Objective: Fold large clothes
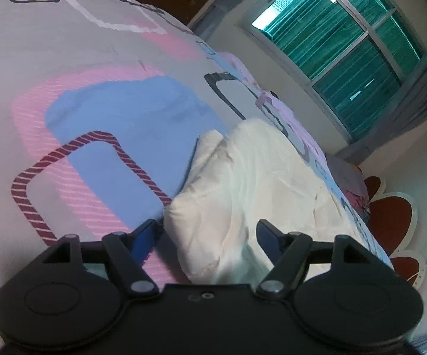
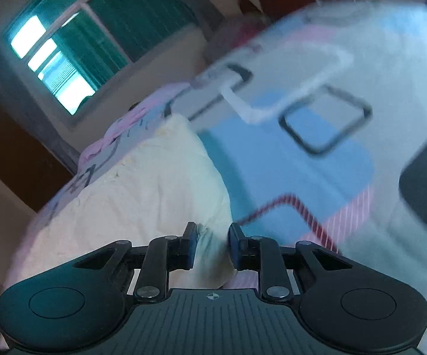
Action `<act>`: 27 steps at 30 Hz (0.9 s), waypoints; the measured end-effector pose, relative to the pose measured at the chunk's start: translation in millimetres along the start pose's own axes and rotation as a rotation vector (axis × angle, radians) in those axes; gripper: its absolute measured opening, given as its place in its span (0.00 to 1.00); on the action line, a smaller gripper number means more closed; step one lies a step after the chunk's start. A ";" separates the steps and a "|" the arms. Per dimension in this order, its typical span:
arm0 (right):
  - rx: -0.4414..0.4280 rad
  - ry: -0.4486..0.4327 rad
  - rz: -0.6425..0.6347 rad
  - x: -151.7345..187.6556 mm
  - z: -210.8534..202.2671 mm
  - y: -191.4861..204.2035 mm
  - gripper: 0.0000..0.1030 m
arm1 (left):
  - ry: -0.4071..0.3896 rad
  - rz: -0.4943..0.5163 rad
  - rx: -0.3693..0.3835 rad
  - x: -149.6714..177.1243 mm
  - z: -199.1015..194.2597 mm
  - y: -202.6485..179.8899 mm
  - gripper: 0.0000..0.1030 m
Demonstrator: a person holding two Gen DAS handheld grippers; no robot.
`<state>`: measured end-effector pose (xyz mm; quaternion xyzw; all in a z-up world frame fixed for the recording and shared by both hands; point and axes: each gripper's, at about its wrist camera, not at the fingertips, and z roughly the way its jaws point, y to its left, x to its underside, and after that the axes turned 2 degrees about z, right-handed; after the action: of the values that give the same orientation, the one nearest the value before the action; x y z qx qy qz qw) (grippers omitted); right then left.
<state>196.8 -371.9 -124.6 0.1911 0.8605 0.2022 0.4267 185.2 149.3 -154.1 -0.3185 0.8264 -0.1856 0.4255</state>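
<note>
A bed (image 1: 101, 68) with a grey sheet printed in pink, blue and outlined squares fills my view, a green-curtained window (image 1: 340, 44) behind it and a red-and-white flower-shaped mat (image 1: 391, 216) on the floor past its edge. The cream garment (image 1: 243, 183) lies bunched on the bed, its near corner between the wide-open jaws of my left gripper (image 1: 210, 233), which touch nothing I can see. My right gripper (image 2: 213, 244) has a fold of that cloth between its narrowed jaws, though blur hides whether they truly pinch it.
</note>
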 end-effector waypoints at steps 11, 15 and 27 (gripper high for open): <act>0.076 -0.009 -0.046 -15.8 8.1 24.9 0.15 | 0.021 -0.051 0.039 -7.6 18.9 7.9 0.66; -0.074 0.067 -0.135 1.4 31.2 87.2 0.04 | 0.032 -0.040 0.043 -10.8 26.7 4.9 0.61; -0.120 0.233 -0.403 74.7 137.9 201.8 0.00 | 0.020 0.112 0.040 -19.7 16.6 -29.1 0.22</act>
<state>298.2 -138.4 -147.0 -0.0349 0.9112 0.1842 0.3669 218.1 141.1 -135.2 -0.2616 0.8432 -0.1810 0.4333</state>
